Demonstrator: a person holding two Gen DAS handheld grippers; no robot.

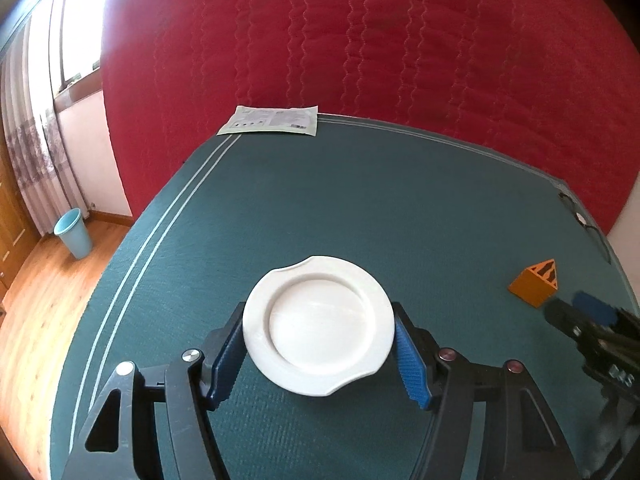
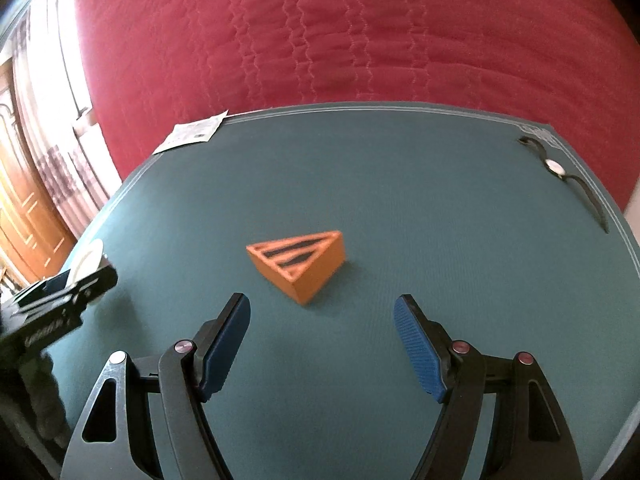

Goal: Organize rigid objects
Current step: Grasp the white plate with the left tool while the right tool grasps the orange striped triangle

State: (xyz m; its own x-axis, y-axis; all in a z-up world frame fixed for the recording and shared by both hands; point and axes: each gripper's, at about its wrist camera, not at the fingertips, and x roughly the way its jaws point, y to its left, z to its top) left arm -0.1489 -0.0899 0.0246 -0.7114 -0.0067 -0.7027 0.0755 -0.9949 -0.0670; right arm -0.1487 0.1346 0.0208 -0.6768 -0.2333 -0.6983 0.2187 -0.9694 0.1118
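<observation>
the white plate (image 1: 318, 326) is small and glossy, with a raised round well and a rim cut by shallow notches at its upper left and lower right. it sits in the lower centre of the left wrist view, on the green tablecloth (image 1: 320, 200). the left gripper (image 1: 319, 338) reaches forward low over the cloth, its blue ribbed pads spread wide and lying against the plate's left and right rim; whether they press it firmly i cannot tell. the orange triangular block (image 2: 298, 264), hollow with slanted slots in its top face, lies at the centre of the right wrist view, just beyond the right gripper (image 2: 322, 320), whose jaws stand wide apart with nothing between them. a printed leaflet (image 1: 272, 121) lies at the cloth's far edge, a wristwatch (image 2: 560, 170) at upper right.
</observation>
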